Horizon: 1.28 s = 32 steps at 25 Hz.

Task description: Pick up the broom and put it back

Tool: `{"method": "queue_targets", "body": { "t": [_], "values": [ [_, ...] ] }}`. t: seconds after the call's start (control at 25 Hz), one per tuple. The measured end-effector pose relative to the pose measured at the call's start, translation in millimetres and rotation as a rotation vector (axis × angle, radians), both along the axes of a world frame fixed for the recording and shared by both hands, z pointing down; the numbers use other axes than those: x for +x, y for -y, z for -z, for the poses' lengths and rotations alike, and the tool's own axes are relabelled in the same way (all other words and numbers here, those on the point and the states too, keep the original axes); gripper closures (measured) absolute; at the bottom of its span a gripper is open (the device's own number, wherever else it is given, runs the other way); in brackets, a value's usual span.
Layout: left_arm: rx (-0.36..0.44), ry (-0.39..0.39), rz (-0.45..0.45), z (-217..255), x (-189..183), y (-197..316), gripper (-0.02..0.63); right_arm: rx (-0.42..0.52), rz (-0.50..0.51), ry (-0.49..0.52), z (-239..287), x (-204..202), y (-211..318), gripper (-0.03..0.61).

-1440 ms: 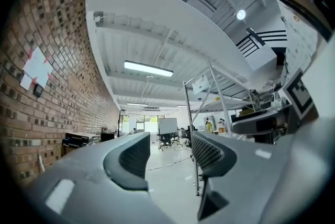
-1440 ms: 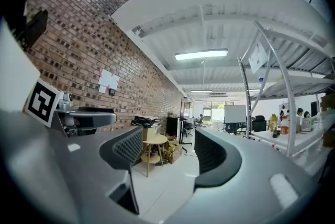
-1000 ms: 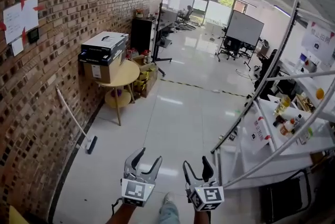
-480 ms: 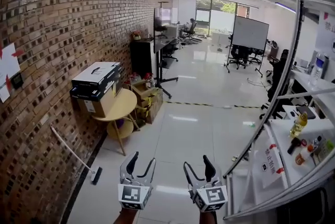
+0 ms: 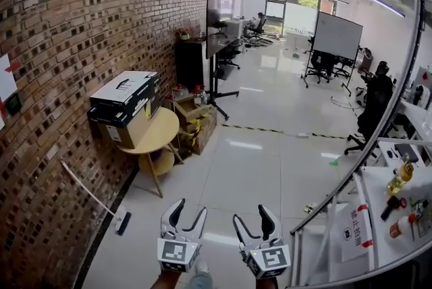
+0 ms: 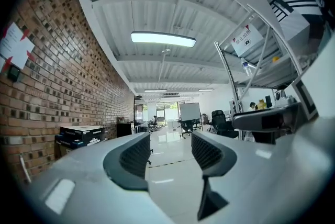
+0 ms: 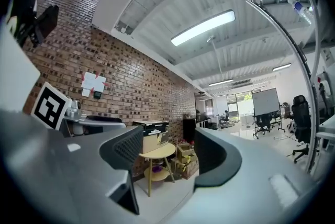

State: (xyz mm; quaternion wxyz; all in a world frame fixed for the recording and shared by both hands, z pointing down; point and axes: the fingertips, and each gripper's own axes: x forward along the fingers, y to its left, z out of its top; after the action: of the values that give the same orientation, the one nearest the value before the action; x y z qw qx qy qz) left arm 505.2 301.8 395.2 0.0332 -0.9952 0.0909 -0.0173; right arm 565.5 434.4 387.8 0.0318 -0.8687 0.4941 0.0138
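The broom (image 5: 90,193) leans against the brick wall at the lower left of the head view, its white handle slanting up and its dark head (image 5: 122,223) on the floor by the skirting. My left gripper (image 5: 187,213) is held level at the bottom centre, to the right of the broom and well apart from it. Its jaws stand apart with nothing between them (image 6: 170,152). My right gripper (image 5: 251,219) is beside it, also open and empty (image 7: 167,152). The right gripper view looks toward the brick wall and the round table.
A round wooden table (image 5: 160,137) with stacked boxes (image 5: 125,103) stands against the wall beyond the broom, with a cardboard box (image 5: 197,123) of items behind it. A white metal rack (image 5: 337,213) with bottles runs along the right. A screen stand (image 5: 217,44), whiteboard (image 5: 335,36) and office chairs are farther off.
The whole view has advanced along the floor: the table and broom sit nearer, and the rack has slid toward the right edge. Both grippers kept their pose and jaw gap.
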Motion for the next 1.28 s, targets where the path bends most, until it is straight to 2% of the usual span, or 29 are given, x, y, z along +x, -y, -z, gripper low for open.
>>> {"method": "queue_targets", "body": {
  "t": [0.08,0.2,0.44,0.6,0.72,0.84,1.0,1.16,1.28],
  "values": [
    [-0.006,0.002,-0.011,-6,20,4,0.368,0.026,-0.055,-0.045,-2,21,-4,0.278],
    [-0.020,-0.006,-0.015,-10,45,27,0.370,0.015,-0.098,-0.049,-2,50,11,0.287],
    [-0.063,-0.076,0.005,-3,94,88,0.368,-0.033,-0.035,-0.100,22,88,78,0.290],
    [-0.021,-0.149,0.061,10,100,129,0.370,-0.020,0.053,-0.112,29,107,139,0.290],
    [-0.019,-0.174,0.174,8,81,177,0.370,-0.019,0.170,-0.116,24,98,196,0.290],
    [-0.045,-0.168,0.297,-4,51,220,0.370,-0.046,0.316,-0.108,6,75,252,0.293],
    [-0.033,-0.155,0.531,-16,1,268,0.370,-0.052,0.547,-0.092,-8,52,331,0.295],
    [-0.031,-0.114,0.729,-23,-54,307,0.370,-0.035,0.757,-0.093,-10,10,393,0.298],
    [-0.036,-0.115,0.861,-17,-90,321,0.370,-0.034,0.919,-0.080,-10,-28,422,0.299]
  ]
}}
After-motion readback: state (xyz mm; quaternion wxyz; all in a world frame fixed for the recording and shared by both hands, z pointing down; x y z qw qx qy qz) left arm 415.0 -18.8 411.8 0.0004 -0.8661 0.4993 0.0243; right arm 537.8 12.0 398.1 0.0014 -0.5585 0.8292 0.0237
